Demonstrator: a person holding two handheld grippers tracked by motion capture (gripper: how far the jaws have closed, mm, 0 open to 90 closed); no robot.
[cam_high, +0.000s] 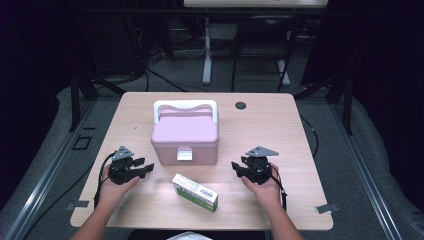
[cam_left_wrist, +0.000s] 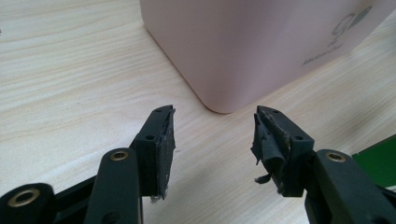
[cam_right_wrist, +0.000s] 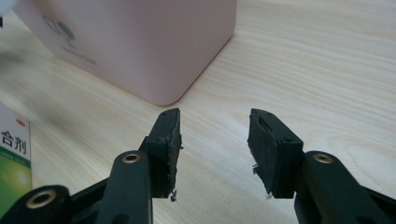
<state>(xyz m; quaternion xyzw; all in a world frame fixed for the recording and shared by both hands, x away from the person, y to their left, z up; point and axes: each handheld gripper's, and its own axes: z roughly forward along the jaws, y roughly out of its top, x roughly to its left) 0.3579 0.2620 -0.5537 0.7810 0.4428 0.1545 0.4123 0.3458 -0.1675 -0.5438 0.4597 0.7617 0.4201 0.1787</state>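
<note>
With our left gripper (cam_high: 145, 168) and right gripper (cam_high: 239, 169) both gaping wide and empty, we judge the pink box (cam_high: 185, 136) at the frame's centre rigid, smooth, probably slippery, best taken by its white handle (cam_high: 185, 106) or front latch (cam_high: 184, 154).

The pink case (cam_high: 185, 135) blocks the table (cam_high: 280, 125) centre, the green box (cam_high: 195, 192) lies at its 6 o'clock, and bare wood flanks it at 3 and 9 o'clock.

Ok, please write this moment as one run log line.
left gripper: open, empty | right gripper: open, empty | pink box: lid closed | green-white carton: lying before it
</note>
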